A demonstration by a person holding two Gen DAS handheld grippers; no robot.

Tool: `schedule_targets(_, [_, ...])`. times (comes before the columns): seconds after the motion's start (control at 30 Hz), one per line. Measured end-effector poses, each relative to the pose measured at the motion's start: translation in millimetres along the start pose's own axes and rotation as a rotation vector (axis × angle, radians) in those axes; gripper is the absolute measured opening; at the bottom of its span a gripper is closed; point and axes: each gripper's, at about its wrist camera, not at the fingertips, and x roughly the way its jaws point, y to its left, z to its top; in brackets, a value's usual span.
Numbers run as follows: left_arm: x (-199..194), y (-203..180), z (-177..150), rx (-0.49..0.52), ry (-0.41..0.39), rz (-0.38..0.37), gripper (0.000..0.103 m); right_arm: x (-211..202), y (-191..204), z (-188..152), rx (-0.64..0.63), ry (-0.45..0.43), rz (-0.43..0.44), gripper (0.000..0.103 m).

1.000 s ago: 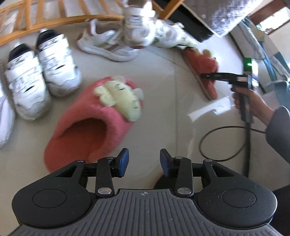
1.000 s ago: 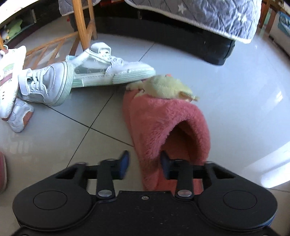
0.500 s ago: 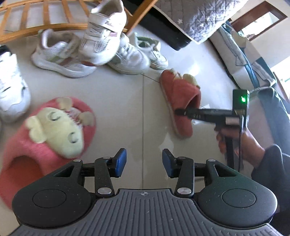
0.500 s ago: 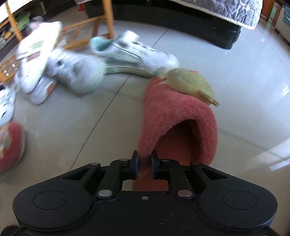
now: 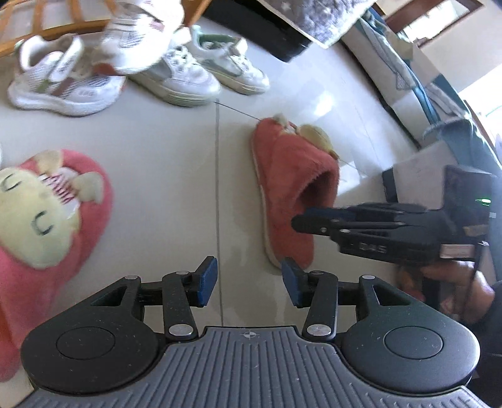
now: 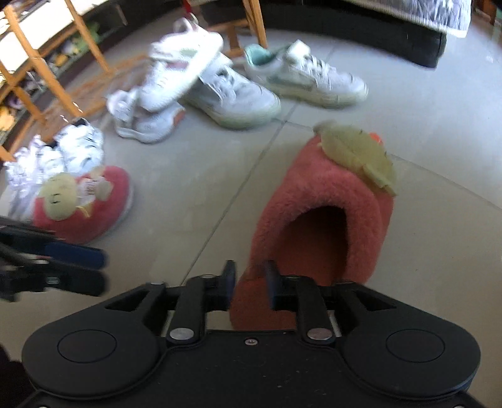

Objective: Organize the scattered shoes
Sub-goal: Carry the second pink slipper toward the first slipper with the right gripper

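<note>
My right gripper point(image 6: 249, 284) is shut on the left rim of a pink fluffy slipper point(image 6: 326, 219) with a yellow-green animal face. The same slipper point(image 5: 295, 188) shows in the left wrist view, tilted on its side, with the right gripper point(image 5: 298, 221) at its opening. My left gripper point(image 5: 248, 281) is open and empty above the floor, just left of that slipper's heel. The matching pink slipper point(image 5: 47, 219) lies at the left; it also shows in the right wrist view point(image 6: 81, 204).
Several white sneakers point(image 5: 175, 72) lie in a heap at the back, near a wooden chair frame point(image 6: 251, 28). A pair of white shoes point(image 6: 53, 153) stands beside the second slipper. A quilted bed cover point(image 5: 313, 18) hangs at the back right.
My right gripper closed on the slipper's rim and carried it left, toward the other slipper. My left gripper swung right, away from the first slipper, still open.
</note>
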Motion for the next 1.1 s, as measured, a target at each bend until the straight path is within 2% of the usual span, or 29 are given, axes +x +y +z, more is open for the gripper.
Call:
schedule_targets(0.07, [6, -7, 3, 0.028, 0.002, -0.004, 0.048, -19, -3, 1, -0.019, -0.048, -0.014, 0.039])
schedule_targets(0.13, [14, -15, 8, 0.058, 0.0, -0.008, 0.05, -33, -5, 3, -0.014, -0.088, -0.031, 0.051])
schedule_targets(0.3, [38, -33, 22, 0.122, -0.011, 0.0, 0.052, -41, -14, 11, 0.008, -0.138, -0.043, 0.06])
schedule_targets(0.33, [43, -37, 23, 0.135, -0.012, 0.007, 0.052, -39, -16, 13, -0.001, -0.144, -0.067, 0.062])
schedule_targets(0.43, [55, -43, 30, 0.154, -0.024, 0.017, 0.052, -35, -21, 16, -0.014, -0.147, -0.119, 0.062])
schedule_targets(0.57, [72, -51, 35, 0.183, -0.036, 0.047, 0.052, -31, -32, 19, -0.001, -0.138, -0.146, 0.062])
schedule_targets(0.7, [88, -52, 36, 0.178, -0.025, 0.068, 0.045, -24, -43, 21, 0.026, -0.123, -0.151, 0.062])
schedule_targets(0.9, [105, -47, 39, 0.156, 0.008, 0.082, 0.025, -13, -46, 25, 0.003, -0.093, -0.161, 0.062])
schedule_targets(0.93, [107, -47, 40, 0.157, 0.013, 0.073, 0.018, -11, -47, 26, 0.001, -0.088, -0.161, 0.061])
schedule_targets(0.97, [108, -47, 40, 0.159, 0.019, 0.065, 0.015, -9, -48, 26, -0.002, -0.082, -0.16, 0.059])
schedule_targets(1.03, [108, -48, 41, 0.173, 0.025, 0.069, 0.013, -3, -51, 28, -0.004, -0.065, -0.15, 0.049])
schedule_targets(1.1, [107, -47, 41, 0.179, 0.028, 0.073, 0.012, 3, -53, 28, -0.003, -0.043, -0.135, 0.034])
